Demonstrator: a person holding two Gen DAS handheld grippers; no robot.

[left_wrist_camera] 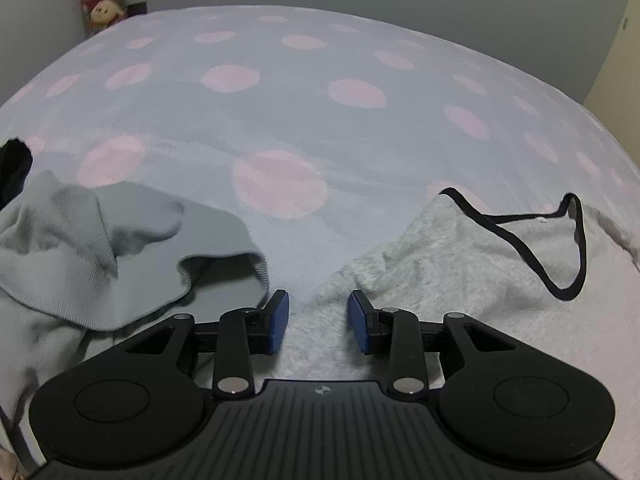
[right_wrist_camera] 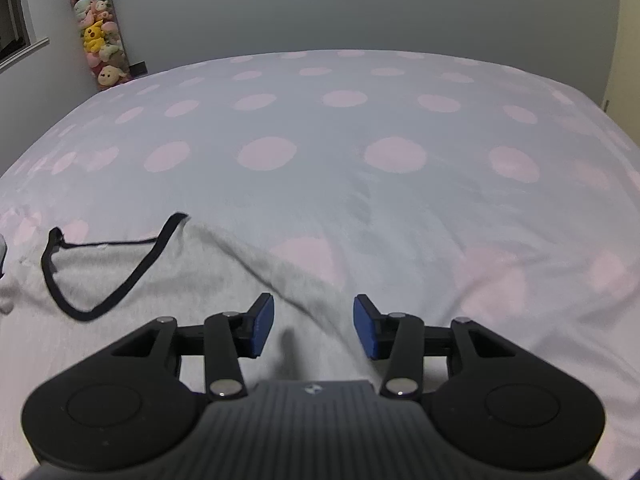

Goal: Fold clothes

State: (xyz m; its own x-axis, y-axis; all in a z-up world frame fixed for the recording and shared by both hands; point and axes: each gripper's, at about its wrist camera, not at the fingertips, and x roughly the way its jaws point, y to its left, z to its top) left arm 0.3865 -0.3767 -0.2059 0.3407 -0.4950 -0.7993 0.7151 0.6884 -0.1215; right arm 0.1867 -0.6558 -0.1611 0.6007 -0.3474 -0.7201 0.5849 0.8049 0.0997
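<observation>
A light grey fuzzy top [left_wrist_camera: 460, 264] with a black-trimmed neckline [left_wrist_camera: 532, 248] lies on the bed. My left gripper [left_wrist_camera: 318, 320] is open, its blue pads low over the top's left shoulder edge. The same top shows in the right wrist view [right_wrist_camera: 168, 280], with its neckline [right_wrist_camera: 108, 268] at the left. My right gripper [right_wrist_camera: 314, 326] is open over the top's right shoulder edge, where a fold rises between the jaws. A grey-green ribbed garment [left_wrist_camera: 100, 248] lies crumpled to the left of the left gripper.
The bed [right_wrist_camera: 320, 128] has a pale blue cover with pink dots. A dark garment [left_wrist_camera: 14, 168] lies at the far left edge. A tall clear tube of plush toys [right_wrist_camera: 100, 28] stands against the back wall at the left.
</observation>
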